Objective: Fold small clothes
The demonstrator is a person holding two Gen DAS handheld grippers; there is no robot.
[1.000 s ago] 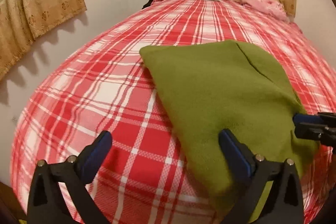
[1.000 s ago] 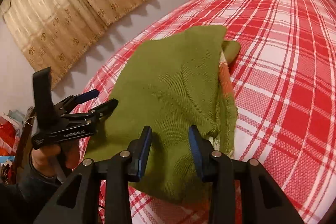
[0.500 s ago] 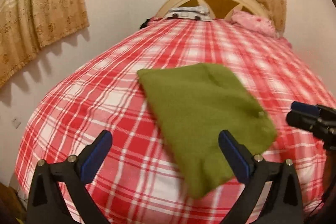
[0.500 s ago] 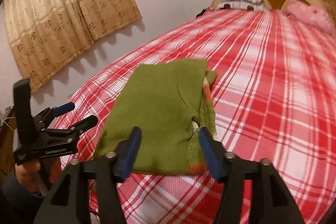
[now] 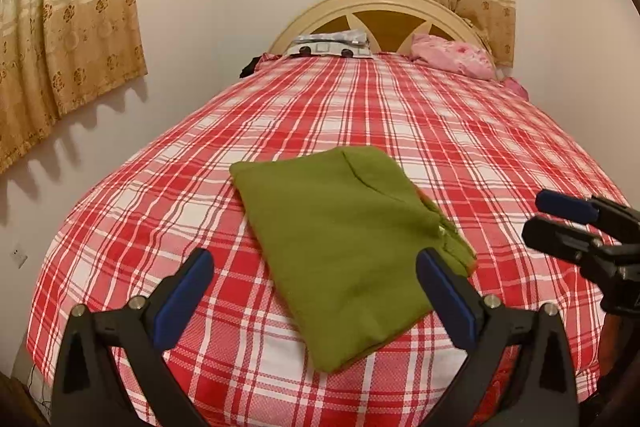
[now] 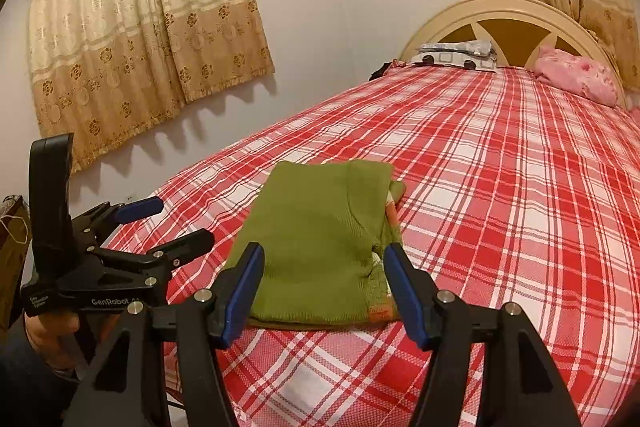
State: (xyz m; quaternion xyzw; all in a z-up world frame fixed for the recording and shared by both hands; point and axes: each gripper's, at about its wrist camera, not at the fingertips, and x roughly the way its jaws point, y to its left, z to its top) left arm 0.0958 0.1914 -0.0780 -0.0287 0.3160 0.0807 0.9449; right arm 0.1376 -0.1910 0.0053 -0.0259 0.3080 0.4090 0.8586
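Change since a second ago: both tools are seen drawn back and raised from the green garment [image 5: 344, 243], which is now viewed whole and smaller; the jaws of the right tool [image 6: 324, 291] have just been opening, and nothing is between them.
Left tool: the left tool [image 5: 312, 291] is held spread wide above the near edge of the bed [image 5: 500, 131], with no cloth pinched (the garment's near corner is only seen through the gap).
Right tool: it is held spread too, apart from the cloth, near the garment's near edge.
Garment: it is laid flat as a folded oblong on the red plaid bedspread, towards the foot of the bed, well apart from the pink pillow [image 6: 576, 79] and the patterned pillow [image 5: 332, 47] at the headboard.
Loose side: a ragged edge with an orange trim [image 6: 380, 313] is left showing along the garment's right side.
Step in hand: the fold is judged to be just released, and the withdrawal is best made straight up and back so the top layer is not dragged.
Doing it well: the layers should be checked for square edges; if another fold is wanted, both near corners should be pinched evenly and carried over together.
Risk: the knit is soft and may be pulled askew by one snagged pad.
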